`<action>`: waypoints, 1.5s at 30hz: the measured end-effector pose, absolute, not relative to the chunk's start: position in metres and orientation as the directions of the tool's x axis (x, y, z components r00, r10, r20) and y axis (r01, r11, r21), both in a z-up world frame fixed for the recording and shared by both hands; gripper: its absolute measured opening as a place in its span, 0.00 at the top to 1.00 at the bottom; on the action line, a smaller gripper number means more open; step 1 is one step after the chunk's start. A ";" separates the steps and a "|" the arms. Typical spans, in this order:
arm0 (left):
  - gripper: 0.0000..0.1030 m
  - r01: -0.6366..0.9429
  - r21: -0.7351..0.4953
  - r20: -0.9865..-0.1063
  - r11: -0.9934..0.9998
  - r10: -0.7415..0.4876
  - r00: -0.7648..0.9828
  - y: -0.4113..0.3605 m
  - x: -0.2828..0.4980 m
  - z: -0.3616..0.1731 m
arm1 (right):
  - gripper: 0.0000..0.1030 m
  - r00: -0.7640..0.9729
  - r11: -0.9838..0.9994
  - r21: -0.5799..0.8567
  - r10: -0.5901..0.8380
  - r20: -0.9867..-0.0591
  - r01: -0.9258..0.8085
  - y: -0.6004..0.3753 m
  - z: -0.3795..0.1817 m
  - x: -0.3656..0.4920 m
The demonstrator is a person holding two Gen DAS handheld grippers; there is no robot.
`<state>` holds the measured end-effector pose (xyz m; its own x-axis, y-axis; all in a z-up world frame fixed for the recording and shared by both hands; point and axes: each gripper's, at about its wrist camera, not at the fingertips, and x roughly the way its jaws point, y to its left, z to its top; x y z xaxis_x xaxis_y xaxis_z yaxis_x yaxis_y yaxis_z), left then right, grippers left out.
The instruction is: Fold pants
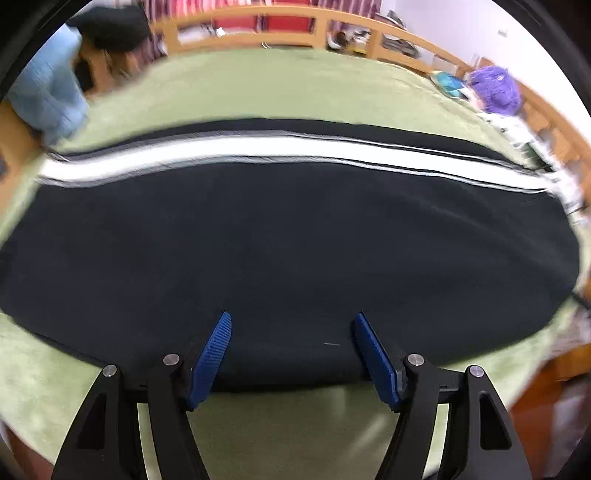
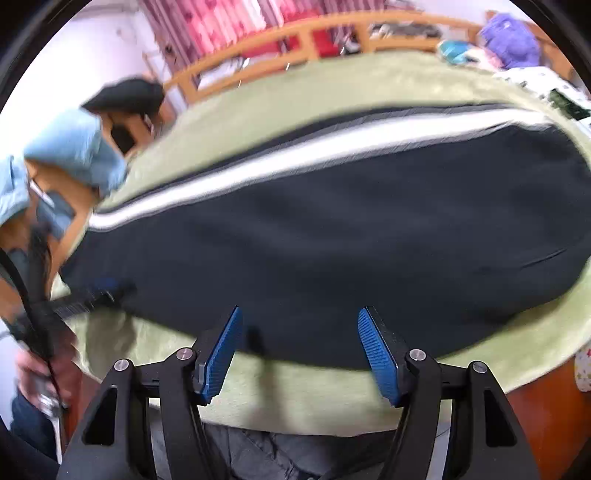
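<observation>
Pants (image 1: 295,236) lie flat and stretched out across the green blanket (image 1: 258,85) on the bed, dark navy with a broad white stripe (image 1: 258,147) running along the far side seam, apparently already doubled leg over leg. Soft, limp cloth by the look of it, light enough to lift but sure to sag and drag, so I'd say the near edge or the two ends are the places to pinch, through all the layers at once. And here's the left gripper (image 1: 291,347), its blue fingers (image 1: 212,354) spread apart over the near hem, nothing between them but cloth below, no squeeze yet. The right gripper (image 2: 299,347) hangs at the same near edge further along, fingers (image 2: 380,354) likewise released and empty. A wooden rail (image 1: 258,26) runs behind the bed.
</observation>
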<state>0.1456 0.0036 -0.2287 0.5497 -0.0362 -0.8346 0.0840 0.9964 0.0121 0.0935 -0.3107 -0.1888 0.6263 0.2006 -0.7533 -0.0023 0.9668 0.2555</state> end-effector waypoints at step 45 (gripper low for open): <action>0.17 -0.206 -0.011 -0.850 0.978 0.100 0.518 0.058 0.189 -0.212 | 0.53 0.636 0.820 0.339 -0.039 -0.771 0.461 -0.590 -0.226 0.185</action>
